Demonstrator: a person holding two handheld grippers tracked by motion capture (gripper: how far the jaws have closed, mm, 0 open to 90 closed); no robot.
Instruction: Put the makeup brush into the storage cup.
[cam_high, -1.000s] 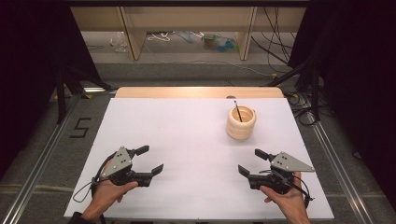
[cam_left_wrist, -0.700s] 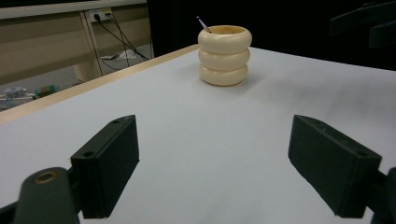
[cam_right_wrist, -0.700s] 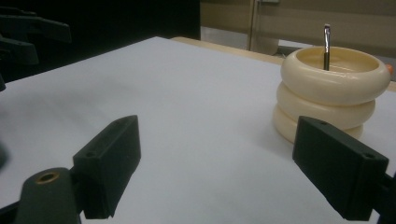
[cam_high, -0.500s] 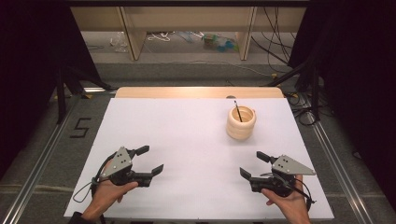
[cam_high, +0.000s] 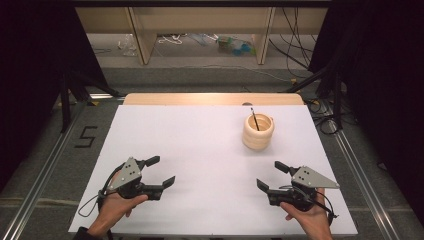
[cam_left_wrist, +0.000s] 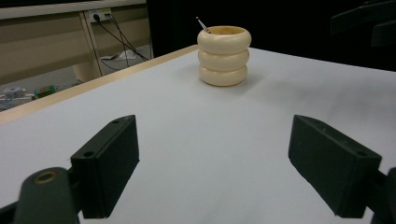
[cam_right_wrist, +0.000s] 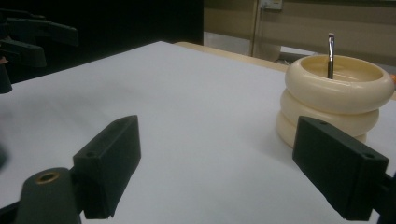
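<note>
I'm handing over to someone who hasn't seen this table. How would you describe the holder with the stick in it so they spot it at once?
Start at the white table and look to its far right part, beyond the right claw. There stands the cream holder, shaped like three stacked rings. A thin dark stick leans inside it, and nothing else stands nearby.

Beyond the white table (cam_high: 200, 140), grey floor (cam_high: 210, 75), cables (cam_high: 295, 45), possibly wooden shelving (cam_high: 140, 35).

- A cream-coloured holder (cam_high: 258, 132), shaped like three stacked rings, stands upright on the white table top, toward its far right part.
- A thin dark stick with a metallic tip (cam_high: 254, 119) leans inside the holder, its upper end poking above the rim.
</note>
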